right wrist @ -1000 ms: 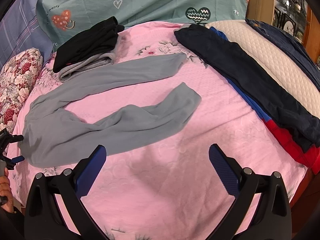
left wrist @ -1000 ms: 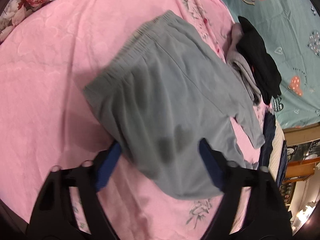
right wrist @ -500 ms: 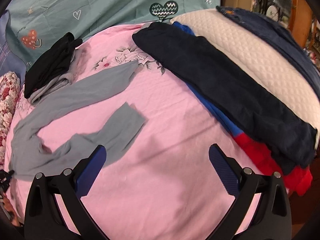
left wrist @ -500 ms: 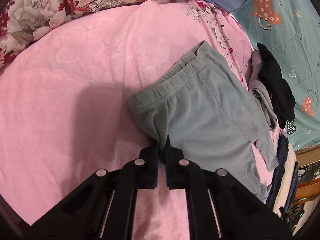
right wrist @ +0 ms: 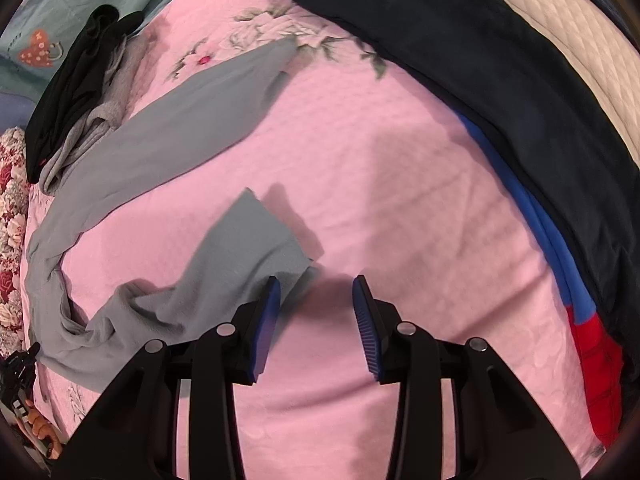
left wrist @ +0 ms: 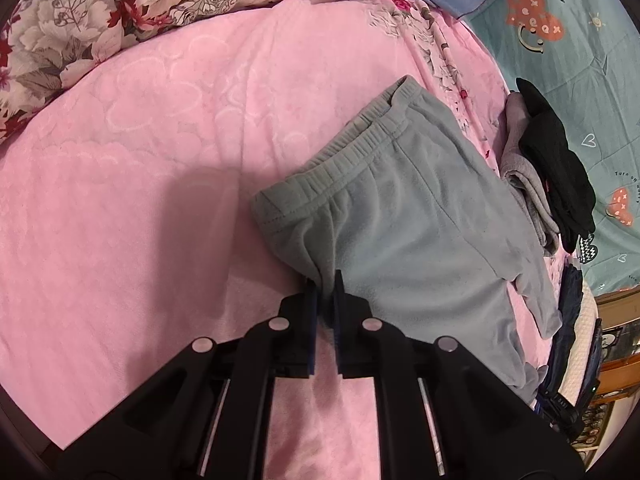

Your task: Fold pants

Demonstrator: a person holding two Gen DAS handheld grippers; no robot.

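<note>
Grey fleece pants (left wrist: 416, 224) lie on a pink bed cover (left wrist: 140, 184), waistband toward the upper left in the left wrist view. My left gripper (left wrist: 325, 280) is shut on the near corner of the waistband. In the right wrist view the two pant legs (right wrist: 192, 128) spread across the cover, the near leg's cuff (right wrist: 256, 240) lying just left of my right gripper (right wrist: 316, 284). The right gripper is open, low over the cover; its left finger sits at the cuff's edge and nothing is between the pads.
A folded black and grey stack (left wrist: 552, 172) lies beyond the pants by a teal sheet (left wrist: 580, 60). A floral pillow (left wrist: 120, 4) is at the upper left. Dark navy, blue and red garments (right wrist: 520, 128) lie on the right beside a white quilted pad (right wrist: 580, 40).
My left gripper closed on the waistband corner and has held it since. My right gripper moved down and forward to the near leg's cuff and narrowed its opening.
</note>
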